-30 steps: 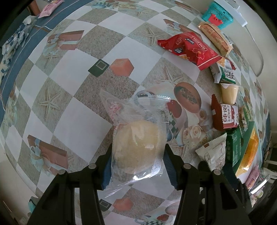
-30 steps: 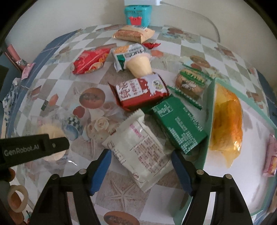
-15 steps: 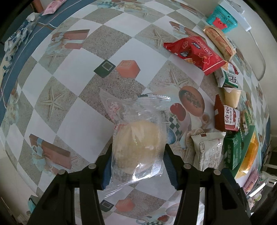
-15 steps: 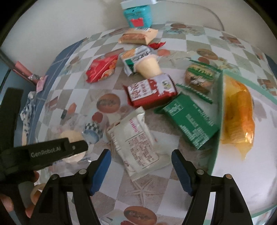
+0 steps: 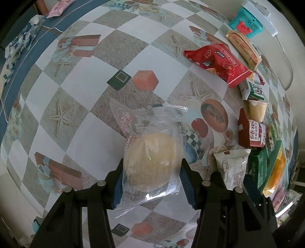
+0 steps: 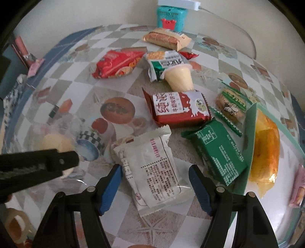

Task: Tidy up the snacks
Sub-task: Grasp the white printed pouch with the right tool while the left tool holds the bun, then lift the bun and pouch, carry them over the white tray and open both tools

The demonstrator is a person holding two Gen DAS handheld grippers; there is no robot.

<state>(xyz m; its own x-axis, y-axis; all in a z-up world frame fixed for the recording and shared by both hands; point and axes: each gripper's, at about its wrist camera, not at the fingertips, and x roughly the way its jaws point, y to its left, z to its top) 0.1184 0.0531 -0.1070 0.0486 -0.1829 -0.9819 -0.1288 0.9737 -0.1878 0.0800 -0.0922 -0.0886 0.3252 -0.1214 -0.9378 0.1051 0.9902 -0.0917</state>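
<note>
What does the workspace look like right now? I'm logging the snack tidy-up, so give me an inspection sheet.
Surface: patterned checked tablecloth.
Job's things: pale bun in clear wrapper; white packet, green packet, red-and-white packet, pudding cup loose; orange packet in the green-rimmed tray.
Clutter: teal box by the wall.
Grippers: left gripper shut on the bun; right gripper open, astride the white packet.
Cables: white cable along the wall.
Surroundings: plain wall.
</note>
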